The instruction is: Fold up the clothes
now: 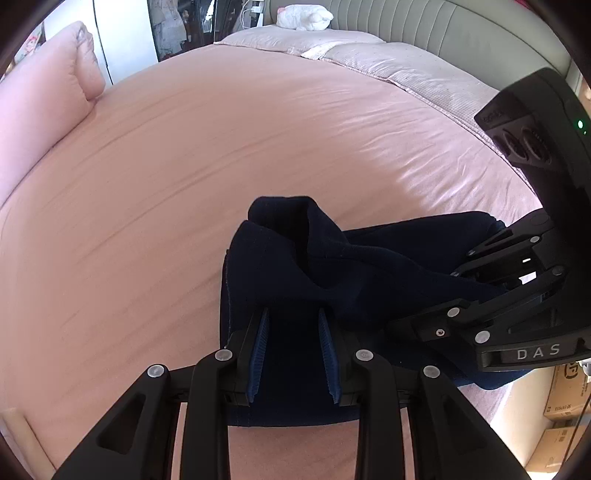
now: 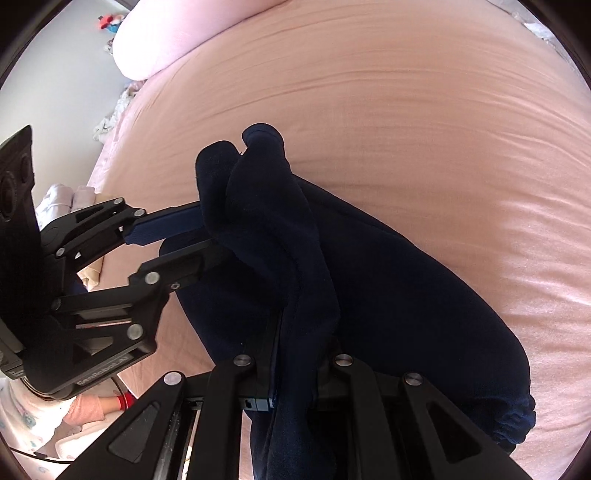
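Observation:
A dark navy fleece garment lies bunched on the pink bed sheet, near the bed's front edge. My left gripper has its blue pads closed to a narrow gap on a thick fold, which stands up just past the fingertips. From the right, my right gripper is clamped on another part of the garment. In the right wrist view the garment drapes over and between the fingers of my right gripper and hides one of them. My left gripper bites the raised fold from the left.
A rolled pink duvet lies along the bed's left side. Pillows, a white plush toy and a grey headboard are at the far end. Cardboard boxes stand beside the bed. A person's pink sleeve shows at lower left.

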Demonstrator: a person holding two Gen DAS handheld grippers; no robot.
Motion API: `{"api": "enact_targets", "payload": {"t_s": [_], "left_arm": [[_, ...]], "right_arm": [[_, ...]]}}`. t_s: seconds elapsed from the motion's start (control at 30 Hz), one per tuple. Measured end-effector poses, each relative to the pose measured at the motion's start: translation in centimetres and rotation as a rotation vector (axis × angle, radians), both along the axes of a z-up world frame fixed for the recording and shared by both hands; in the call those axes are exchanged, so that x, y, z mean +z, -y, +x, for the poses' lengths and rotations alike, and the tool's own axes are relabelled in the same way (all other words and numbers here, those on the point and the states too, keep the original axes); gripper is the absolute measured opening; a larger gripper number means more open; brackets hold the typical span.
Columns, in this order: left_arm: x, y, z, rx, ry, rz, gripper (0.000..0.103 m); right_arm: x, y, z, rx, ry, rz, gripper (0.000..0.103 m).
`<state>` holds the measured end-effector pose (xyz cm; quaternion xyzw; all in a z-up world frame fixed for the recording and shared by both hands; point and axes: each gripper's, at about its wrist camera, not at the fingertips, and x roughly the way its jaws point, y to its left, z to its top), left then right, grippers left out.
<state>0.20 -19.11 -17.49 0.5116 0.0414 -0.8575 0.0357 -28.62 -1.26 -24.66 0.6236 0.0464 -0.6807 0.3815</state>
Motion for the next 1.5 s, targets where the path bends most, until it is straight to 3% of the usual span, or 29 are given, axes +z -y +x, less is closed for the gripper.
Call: {"api": "enact_targets", "payload": {"t_s": [0.2, 0.27, 0.5, 0.73, 0.83, 0.93, 1.1, 1.33, 1.5], "left_arm": [[-0.4, 0.4, 0.5, 0.023, -0.002, 0.021, 0.025], [-0.4, 0.7, 0.6, 0.026, -0.005, 0.036, 0.025], [-0.6, 0.7, 0.6, 0.032, 0.000, 0.037, 0.025], [-0.6, 0.8, 0.8, 0.030, 0.004, 0.035, 0.025], [-0.6, 0.9, 1.0, 0.026, 0.004, 0.032, 0.025], [-0.5, 0.9, 1.1, 0.023, 0.005, 0.030, 0.026], [-0.6, 0.8, 1.0, 0.016, 0.010, 0.022, 0.026], [-0.2, 1.4, 1.4, 0.021, 0.022, 0.028, 0.026], [0.3, 1.5, 1.4, 0.019, 0.032, 0.032, 0.026]], "right_arm": [[0.6, -0.2, 1.1, -0.012, -0.030, 0.006, 0.019], [1.2, -0.4, 1.6, -0.016, -0.066, 0.023, 0.028], [4.1, -3.4, 4.3, -0.055, -0.201, 0.031, 0.041], [6.4, -9.2, 7.6, -0.151, -0.254, -0.035, 0.042], [7.2, -13.0, 9.2, -0.153, -0.274, -0.045, 0.049], [7.4, -13.8, 11.1, -0.085, -0.335, -0.021, 0.050], [10.2, -14.2, 12.8, 0.029, -0.492, 0.024, 0.050], [9.6, -12.2, 15.3, 0.193, -0.669, 0.152, 0.051], [8.6, -10.9, 17.8, 0.359, -0.862, 0.287, 0.051]]}}
